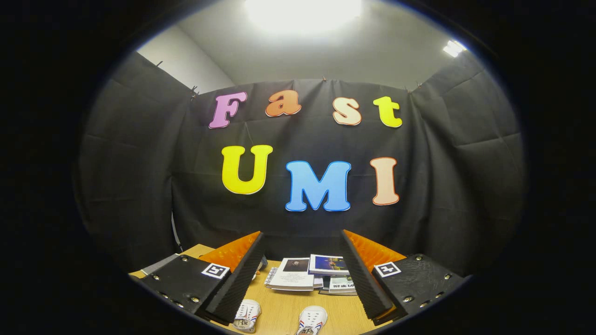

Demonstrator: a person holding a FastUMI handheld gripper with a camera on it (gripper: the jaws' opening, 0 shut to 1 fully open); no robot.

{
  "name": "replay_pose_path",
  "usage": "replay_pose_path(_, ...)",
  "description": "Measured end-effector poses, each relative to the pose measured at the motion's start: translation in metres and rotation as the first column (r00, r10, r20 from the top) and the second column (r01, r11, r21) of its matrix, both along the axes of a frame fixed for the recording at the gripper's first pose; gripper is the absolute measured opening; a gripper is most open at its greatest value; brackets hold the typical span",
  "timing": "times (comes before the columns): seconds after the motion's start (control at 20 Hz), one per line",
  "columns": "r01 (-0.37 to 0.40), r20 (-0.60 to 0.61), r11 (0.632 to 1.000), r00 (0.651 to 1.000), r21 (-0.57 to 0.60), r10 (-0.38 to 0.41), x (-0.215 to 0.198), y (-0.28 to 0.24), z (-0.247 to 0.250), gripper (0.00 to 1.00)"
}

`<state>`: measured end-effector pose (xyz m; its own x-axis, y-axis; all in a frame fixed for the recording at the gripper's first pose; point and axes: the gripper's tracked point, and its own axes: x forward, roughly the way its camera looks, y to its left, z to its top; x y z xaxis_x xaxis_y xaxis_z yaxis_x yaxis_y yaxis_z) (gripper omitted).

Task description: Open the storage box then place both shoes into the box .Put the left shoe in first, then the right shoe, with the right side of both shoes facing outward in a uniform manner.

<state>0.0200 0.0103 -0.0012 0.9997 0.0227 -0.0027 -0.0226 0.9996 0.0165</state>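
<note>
Two shoes (247, 315) (312, 321) are lying side by side on the desk (284, 307), nearer than the booklets (309, 274), three or so in a pile; neither seems packed yet, so opening the box and loading both is still waiting. Above the shoes, the claw (302, 260) is gaping wide, gripping nothing.

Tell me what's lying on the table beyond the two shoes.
Beyond the shoes, a small stack of booklets lies on the wooden table by the cloth wall. What the top booklets cover is hidden. The open tool grips nothing.
</note>
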Motion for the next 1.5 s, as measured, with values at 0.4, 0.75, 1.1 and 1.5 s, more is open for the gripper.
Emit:
replay_pose_path(0.4,-0.004,-0.025,1.000,1.000,0.003,0.004,0.009,0.003,-0.015,0.97)
replay_pose_path(0.75,-0.040,-0.094,0.998,0.995,0.038,0.043,0.026,0.016,-0.051,0.98)
replay_pose_path(1.1,-0.181,-0.223,0.966,0.950,0.182,0.220,0.044,0.063,-0.105,0.98)
replay_pose_path(1.5,-0.301,-0.324,0.881,0.846,0.365,0.424,0.058,0.130,-0.162,0.98)
